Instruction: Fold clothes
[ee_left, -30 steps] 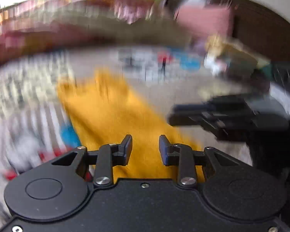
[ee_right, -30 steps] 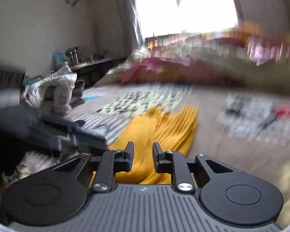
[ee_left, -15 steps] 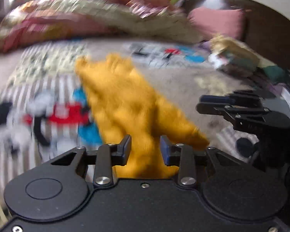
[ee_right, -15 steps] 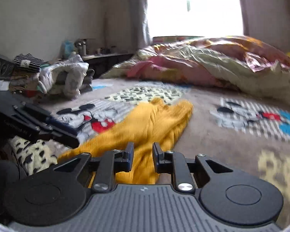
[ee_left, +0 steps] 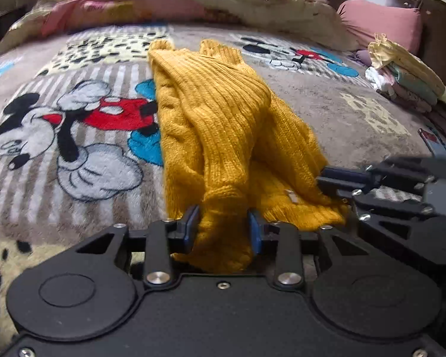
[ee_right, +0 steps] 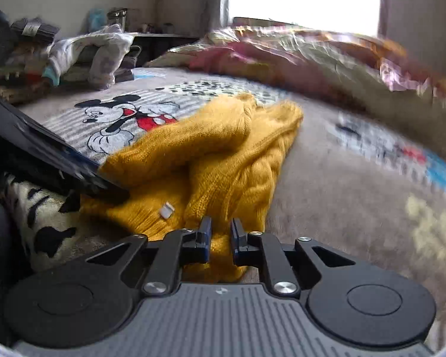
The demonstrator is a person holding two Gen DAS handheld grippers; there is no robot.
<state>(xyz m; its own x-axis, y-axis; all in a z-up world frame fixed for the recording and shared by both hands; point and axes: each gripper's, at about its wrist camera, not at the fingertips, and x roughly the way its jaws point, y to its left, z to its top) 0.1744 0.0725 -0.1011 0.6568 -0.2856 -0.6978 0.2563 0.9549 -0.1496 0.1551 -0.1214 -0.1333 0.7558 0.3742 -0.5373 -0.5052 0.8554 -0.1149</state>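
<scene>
A mustard-yellow knit sweater [ee_left: 223,125] lies lengthwise on the Mickey Mouse blanket [ee_left: 74,136], its sleeves folded over the body. My left gripper [ee_left: 223,227] is open, with a sleeve cuff lying between its fingers. My right gripper [ee_right: 220,233] is open by a narrow gap at the sweater's [ee_right: 211,154] near edge, knit fabric between the fingers. A small white label [ee_right: 166,209] shows on the sweater. The right gripper also shows in the left wrist view [ee_left: 336,180], touching the sweater's right edge. The left gripper shows in the right wrist view [ee_right: 104,184] at the sweater's left edge.
A rumpled floral quilt [ee_left: 193,3] lies along the far side of the bed. A pink pillow [ee_left: 380,20] and a stack of folded clothes [ee_left: 407,71] sit at the right by the dark headboard. A pile of clothes [ee_right: 83,56] stands at the far left.
Both grippers have moved down and forward to the sweater's near end. The cuff now lies between the left fingers, and knit fabric sits between the right fingers.
</scene>
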